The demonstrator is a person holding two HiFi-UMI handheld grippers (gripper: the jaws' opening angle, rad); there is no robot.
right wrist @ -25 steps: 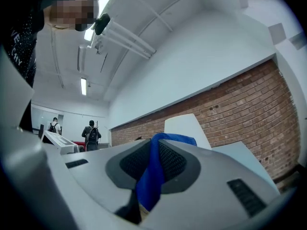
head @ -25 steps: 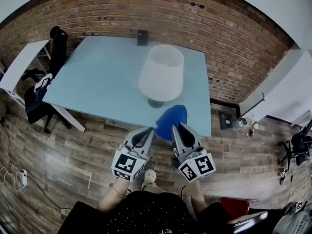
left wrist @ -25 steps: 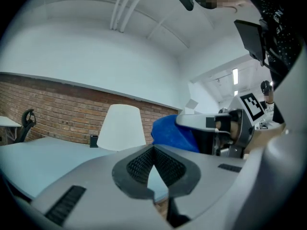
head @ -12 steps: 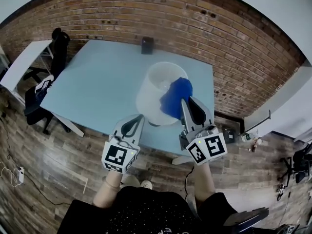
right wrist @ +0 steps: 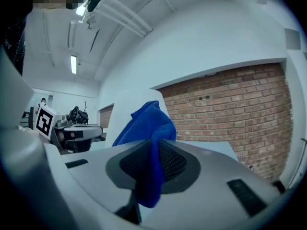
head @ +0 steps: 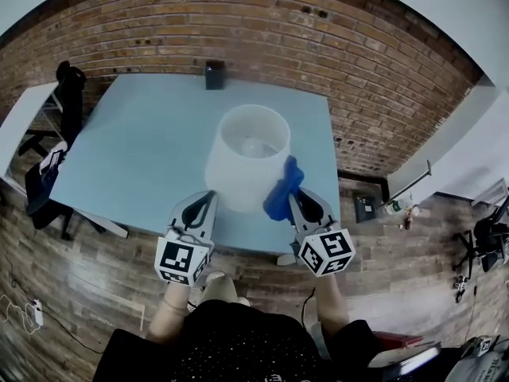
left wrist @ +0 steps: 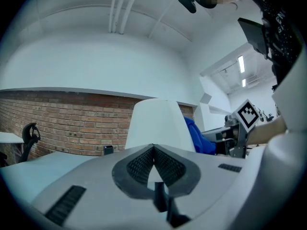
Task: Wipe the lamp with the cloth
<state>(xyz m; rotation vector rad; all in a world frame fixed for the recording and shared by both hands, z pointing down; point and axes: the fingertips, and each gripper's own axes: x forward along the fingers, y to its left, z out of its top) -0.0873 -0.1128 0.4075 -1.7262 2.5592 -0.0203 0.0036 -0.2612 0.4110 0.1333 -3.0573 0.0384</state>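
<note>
Standing off the left end of the pale blue table (head: 135, 146) are a black office chair (head: 67, 86) and part of a white desk (head: 17, 122), with a brick wall (head: 382, 86) running behind the far and right sides. A small black box (head: 214, 75) sits at the table's far edge.

At the near edge, left of centre, the left gripper (head: 207, 196) hovers with its tip pointing towards the lamp's near left side. Its own view shows its jaws pressed together with nothing between them, the white shade rising just beyond them.

The lamp (head: 245, 159) stands on the table near the near edge, about midway between the two grippers. Its white shade is seen from above, open at the top.

Against the shade's near right side lies the cloth (head: 281, 192), blue and bunched, reaching up towards the rim. Whether it presses on the shade or only lies close to it cannot be told for sure.

The right gripper (head: 295, 200) is at the near edge, right of the lamp. Its jaws pinch the cloth, which sticks out past the tips and also hangs down between the pads (right wrist: 175, 161).
</note>
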